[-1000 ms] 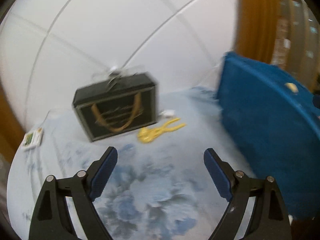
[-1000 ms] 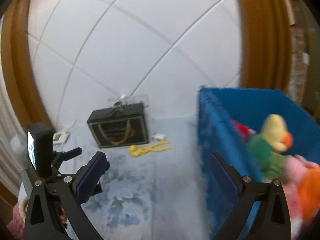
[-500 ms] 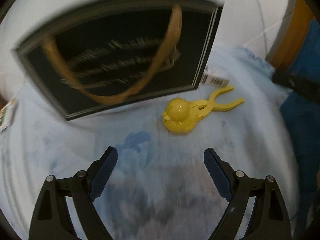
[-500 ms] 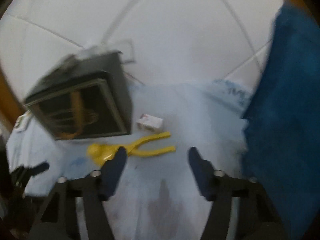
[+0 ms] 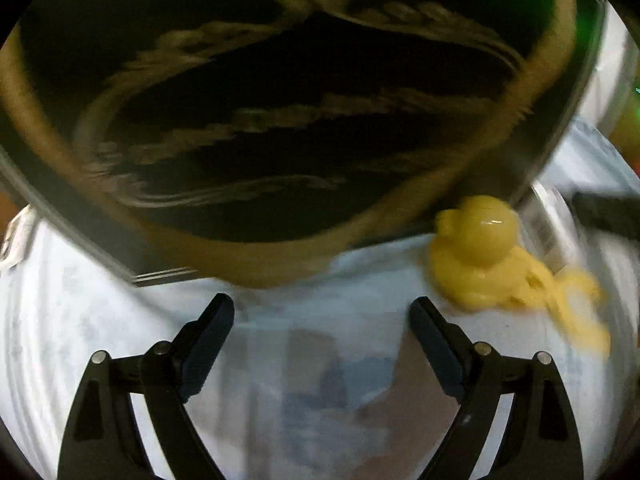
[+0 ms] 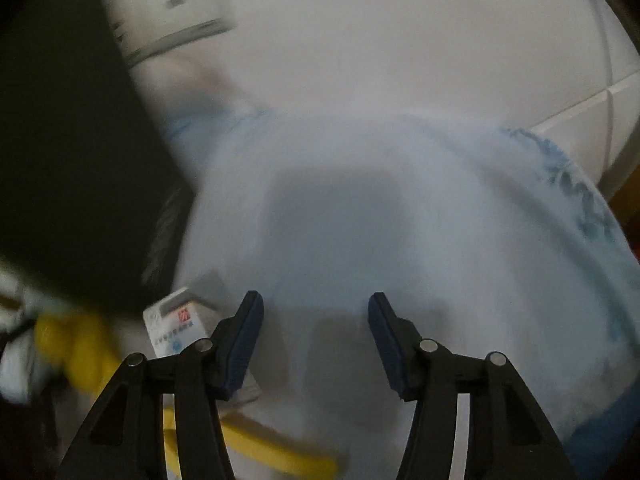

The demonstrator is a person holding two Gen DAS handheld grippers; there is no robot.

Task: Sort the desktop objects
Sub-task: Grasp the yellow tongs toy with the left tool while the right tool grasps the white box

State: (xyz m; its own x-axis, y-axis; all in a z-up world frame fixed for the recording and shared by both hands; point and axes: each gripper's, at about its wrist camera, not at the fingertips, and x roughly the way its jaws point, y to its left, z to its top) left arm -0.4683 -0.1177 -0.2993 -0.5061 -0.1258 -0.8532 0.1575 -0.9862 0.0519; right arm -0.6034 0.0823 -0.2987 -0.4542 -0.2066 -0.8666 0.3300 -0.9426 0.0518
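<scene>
A black gift bag [image 5: 280, 100] with gold handles fills the upper left wrist view, standing on the pale blue cloth [image 5: 100, 320]. My left gripper [image 5: 322, 312] is open and empty just in front of the bag's base. A yellow duck-shaped clip toy [image 5: 480, 256] lies right of its right finger. In the right wrist view my right gripper [image 6: 314, 312] is open and empty over the cloth [image 6: 440, 220]. A small white box [image 6: 176, 328] lies just left of its left finger, with the yellow toy [image 6: 80, 348] further left and the bag [image 6: 68, 160] above.
A white tiled wall [image 6: 400, 40] rises behind the cloth. A white device [image 6: 172, 12] sits behind the bag. Part of the other gripper [image 5: 604, 212] shows at the right edge of the left wrist view.
Both grippers have moved forward and down close to the cloth. The bag and yellow toy now loom large for the left; the blue bin has left both views. The right jaws stand narrower.
</scene>
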